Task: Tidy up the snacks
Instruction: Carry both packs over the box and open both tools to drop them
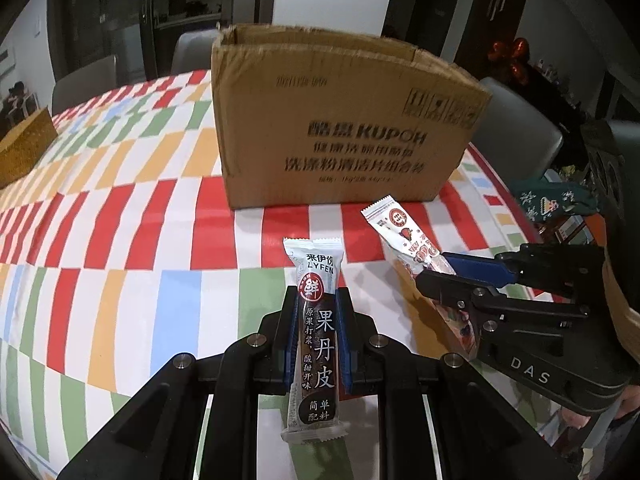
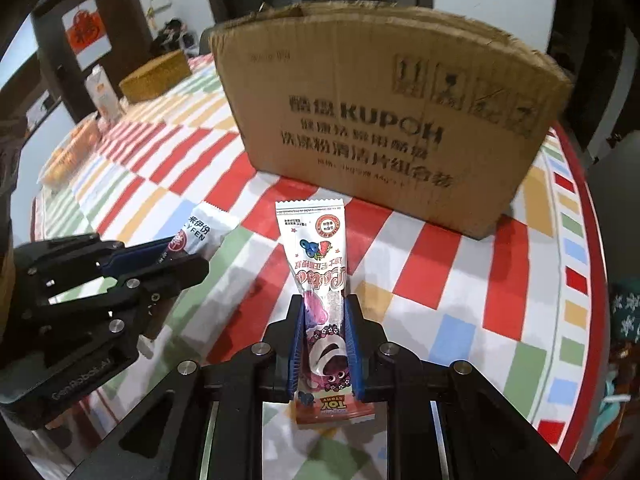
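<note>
Both grippers hold one snack each, and the cardboard box (image 1: 344,120) stands at twelve o'clock from them on the checked tablecloth (image 1: 120,208), its top open.

The left gripper (image 1: 318,312) is closed tight on a dark fruit-leather bar (image 1: 318,328); its blue pads press the wrapper on both sides and the bar points toward the box. The right gripper (image 2: 325,320) is closed on a pink-and-white snack tube (image 2: 320,276) with a cartoon print — the wrapper is pinched narrow between the pads. In the left wrist view the right gripper (image 1: 436,276) shows at three o'clock, near the left one but apart from it.

As I judge it, the picking step is finished for these two snacks, and the placing is not yet done: both are in front of the box, not over its opening. What lies inside the box I cannot tell — its near wall hides the inside. No other loose snack shows in front of the box.
</note>
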`<state>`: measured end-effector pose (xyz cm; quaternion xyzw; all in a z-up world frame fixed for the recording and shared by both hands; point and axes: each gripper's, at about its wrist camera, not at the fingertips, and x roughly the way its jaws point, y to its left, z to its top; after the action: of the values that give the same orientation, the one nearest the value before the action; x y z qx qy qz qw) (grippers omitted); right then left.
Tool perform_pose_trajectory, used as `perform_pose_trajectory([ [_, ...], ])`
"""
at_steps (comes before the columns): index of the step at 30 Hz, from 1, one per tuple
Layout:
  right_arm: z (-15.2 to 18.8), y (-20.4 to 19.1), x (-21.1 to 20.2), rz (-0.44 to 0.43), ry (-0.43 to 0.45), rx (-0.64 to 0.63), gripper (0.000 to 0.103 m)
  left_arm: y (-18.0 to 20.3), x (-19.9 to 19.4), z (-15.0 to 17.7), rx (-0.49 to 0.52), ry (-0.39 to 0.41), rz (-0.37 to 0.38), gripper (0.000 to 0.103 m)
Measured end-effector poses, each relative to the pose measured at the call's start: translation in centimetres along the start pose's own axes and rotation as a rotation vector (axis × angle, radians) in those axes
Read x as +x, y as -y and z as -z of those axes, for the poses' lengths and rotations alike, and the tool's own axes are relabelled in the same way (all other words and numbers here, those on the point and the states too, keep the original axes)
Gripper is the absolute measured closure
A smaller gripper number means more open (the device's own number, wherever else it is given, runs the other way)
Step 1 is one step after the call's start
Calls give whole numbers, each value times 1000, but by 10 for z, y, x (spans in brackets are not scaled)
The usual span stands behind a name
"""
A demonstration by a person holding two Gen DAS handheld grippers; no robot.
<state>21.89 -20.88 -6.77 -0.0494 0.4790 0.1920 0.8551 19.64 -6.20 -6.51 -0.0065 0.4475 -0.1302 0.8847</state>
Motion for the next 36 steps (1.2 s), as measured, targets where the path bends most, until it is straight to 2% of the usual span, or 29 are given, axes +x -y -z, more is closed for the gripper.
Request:
perform_pose_trajectory([
  [9, -2, 3, -46, 39, 127, 66, 82, 6, -34, -19, 28, 96, 13, 85],
  [17, -23, -1, -78, 108, 256, 91, 82, 10, -62, -44, 50, 189, 20, 85],
  [28, -58, -4, -112, 128, 365, 81, 82, 10, -85, -91, 86, 292, 9, 85],
  [36, -92, 0, -122, 156, 419, 66, 82, -1, -87, -132, 76, 317, 10, 85],
])
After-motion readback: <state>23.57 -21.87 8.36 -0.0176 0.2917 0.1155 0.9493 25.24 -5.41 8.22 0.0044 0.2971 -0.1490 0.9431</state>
